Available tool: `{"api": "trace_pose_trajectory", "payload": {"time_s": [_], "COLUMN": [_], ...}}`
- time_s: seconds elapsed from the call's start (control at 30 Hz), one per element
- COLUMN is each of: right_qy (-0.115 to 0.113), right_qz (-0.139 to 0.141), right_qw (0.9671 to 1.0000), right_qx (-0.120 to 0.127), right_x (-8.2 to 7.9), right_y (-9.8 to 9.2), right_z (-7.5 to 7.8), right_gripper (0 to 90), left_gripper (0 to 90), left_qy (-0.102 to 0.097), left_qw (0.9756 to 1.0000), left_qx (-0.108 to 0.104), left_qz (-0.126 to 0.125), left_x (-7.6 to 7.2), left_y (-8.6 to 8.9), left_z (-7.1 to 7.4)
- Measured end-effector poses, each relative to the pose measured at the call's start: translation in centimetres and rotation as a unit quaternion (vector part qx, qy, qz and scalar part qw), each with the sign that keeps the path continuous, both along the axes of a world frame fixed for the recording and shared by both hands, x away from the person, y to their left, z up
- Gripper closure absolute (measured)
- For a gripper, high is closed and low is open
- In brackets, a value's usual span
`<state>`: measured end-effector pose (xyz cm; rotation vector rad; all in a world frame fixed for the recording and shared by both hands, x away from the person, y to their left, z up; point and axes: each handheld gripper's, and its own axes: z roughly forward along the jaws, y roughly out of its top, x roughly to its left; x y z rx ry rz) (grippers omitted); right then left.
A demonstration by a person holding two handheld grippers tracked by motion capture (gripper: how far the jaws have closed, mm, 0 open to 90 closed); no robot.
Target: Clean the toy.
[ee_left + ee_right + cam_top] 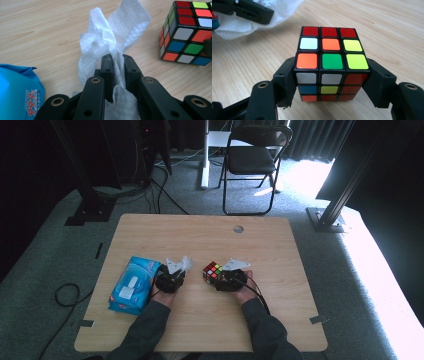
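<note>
A crumpled white wipe [110, 37] stands up between the jaws of my left gripper [117, 58], which is shut on it just above the wooden table [200, 235]. In the high view the left gripper [175, 271] and the wipe [186, 263] sit left of centre. My right gripper [332, 73] is shut on a scrambled Rubik's cube [332, 62], its pads pressing on two opposite sides. The cube [212, 271] is held near the table's middle, a short way to the right of the wipe. From the left gripper view the cube [190, 32] lies at the upper right.
A blue pack of wet wipes [131, 285] lies flat on the table just left of my left hand. A round cable hole [238, 228] is near the far edge. Beyond the table stands a black folding chair [255, 155].
</note>
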<state>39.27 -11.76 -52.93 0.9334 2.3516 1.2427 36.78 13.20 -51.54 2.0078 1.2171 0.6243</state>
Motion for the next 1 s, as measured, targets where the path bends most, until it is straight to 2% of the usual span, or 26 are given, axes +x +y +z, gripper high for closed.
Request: {"api": "trace_pose_trajectory", "payload": {"time_s": [0.2,0.23,0.37,0.5,0.67,0.87,0.93,1.0], "right_qy": [-0.001,0.001,-0.003,-0.006,-0.013,-0.034,-0.042,-0.048], "right_qz": [0.0,0.001,0.008,0.005,0.007,0.012,0.01,0.006], "right_qw": [1.0,1.0,0.9999,1.0,0.9998,0.9987,0.998,0.9971], "right_qx": [-0.004,-0.006,-0.011,-0.004,0.012,0.036,0.046,0.06], "right_x": [0.1,0.1,0.0,0.1,0.0,-0.4,-0.5,-0.6], "right_y": [-0.1,-0.1,-0.2,-0.2,-0.5,-0.7,-0.9,-1.2], "right_z": [-0.1,-0.1,-0.2,0.0,0.4,1.4,1.8,2.2], "right_gripper": [34.0,33.8,30.0,22.5,21.1,22.0,24.1,30.2], "left_gripper": [77.2,72.0,61.3,54.6,50.0,48.4,47.7,47.7], "left_qy": [0.006,0.007,0.012,0.007,-0.004,-0.021,-0.023,-0.026], "left_qw": [0.9999,0.9999,0.9999,0.9999,0.9998,0.9995,0.9994,0.9993], "left_qx": [0.01,0.01,0.004,-0.001,-0.005,-0.013,-0.018,-0.021], "left_qz": [0.011,0.012,0.01,0.013,0.018,0.017,0.016,0.016], "left_x": [0.2,0.2,0.2,0.2,0.1,-0.2,-0.2,-0.3], "left_y": [0.0,0.0,0.0,0.0,0.1,0.2,0.3,0.3], "left_z": [-0.3,-0.3,-0.3,-0.2,0.4,1.4,1.7,1.9]}}
